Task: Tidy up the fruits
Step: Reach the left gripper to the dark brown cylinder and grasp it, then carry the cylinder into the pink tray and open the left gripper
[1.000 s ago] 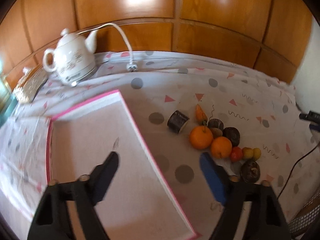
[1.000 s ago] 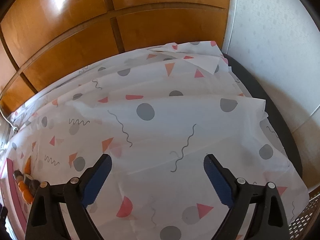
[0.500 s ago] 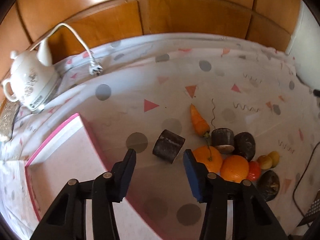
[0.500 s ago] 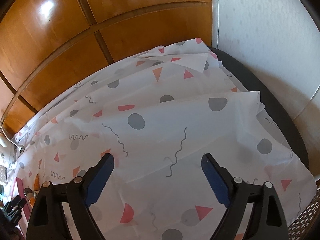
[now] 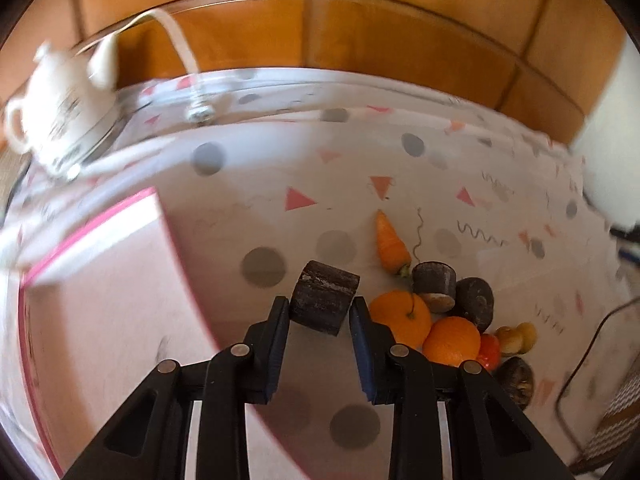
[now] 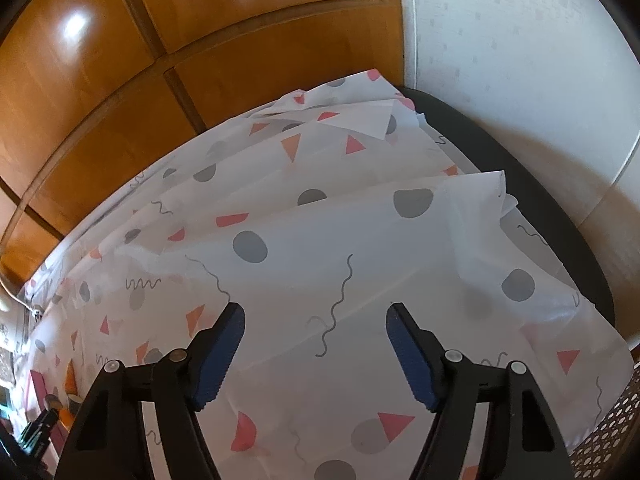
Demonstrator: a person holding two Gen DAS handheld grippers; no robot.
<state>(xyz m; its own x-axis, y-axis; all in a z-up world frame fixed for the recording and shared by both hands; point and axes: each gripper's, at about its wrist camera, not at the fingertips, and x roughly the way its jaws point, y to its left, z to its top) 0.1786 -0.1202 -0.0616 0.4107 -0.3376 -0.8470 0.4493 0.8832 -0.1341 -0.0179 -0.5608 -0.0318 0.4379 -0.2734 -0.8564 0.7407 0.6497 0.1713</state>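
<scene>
White teapot [image 5: 60, 120] far left beyond gripper, white cord [image 5: 176, 40] beside it; patterned cloth [image 6: 360, 248] covers tabletop; wood panelling [image 5: 360, 20] behind.

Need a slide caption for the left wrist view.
Left gripper closed on a dark brown cylinder, pink-edged tray alongside.

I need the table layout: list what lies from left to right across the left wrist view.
teapot → pink tray → dark cylinder in the left gripper → carrot → yellow fruits
</scene>
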